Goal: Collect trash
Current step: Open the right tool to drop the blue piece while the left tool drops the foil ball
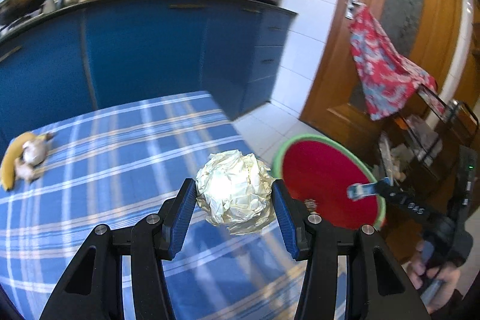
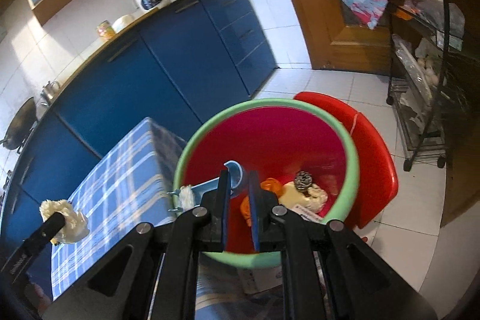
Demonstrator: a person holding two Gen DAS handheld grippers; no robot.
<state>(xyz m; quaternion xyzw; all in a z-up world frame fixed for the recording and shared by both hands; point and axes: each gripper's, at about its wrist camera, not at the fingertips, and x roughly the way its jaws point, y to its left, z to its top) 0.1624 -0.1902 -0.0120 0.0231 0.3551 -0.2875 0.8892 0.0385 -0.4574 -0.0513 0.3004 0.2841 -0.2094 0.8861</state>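
Observation:
My left gripper (image 1: 233, 185) is shut on a crumpled cream paper ball (image 1: 237, 188) and holds it above the right part of the blue plaid table (image 1: 120, 140). A red bin with a green rim (image 1: 300, 137) stands off the table's right edge. My right gripper (image 2: 239, 173) is shut on a light blue plastic piece (image 2: 235, 170) over the bin (image 2: 270, 102). Orange peel (image 2: 270, 185), cream paper and a metal scourer (image 2: 303, 179) lie inside. A banana peel (image 1: 12, 158) lies at the table's far left with pale scraps (image 1: 34, 153) beside it. The right wrist view shows the paper ball (image 2: 75, 225) over the table.
A red stool (image 2: 375, 158) stands right behind the bin. Blue kitchen cabinets (image 1: 144, 47) run along the far side of the table. A wheeled wire rack (image 2: 420, 98) and a wooden door (image 1: 375, 20) with a red cloth hanging on it are to the right.

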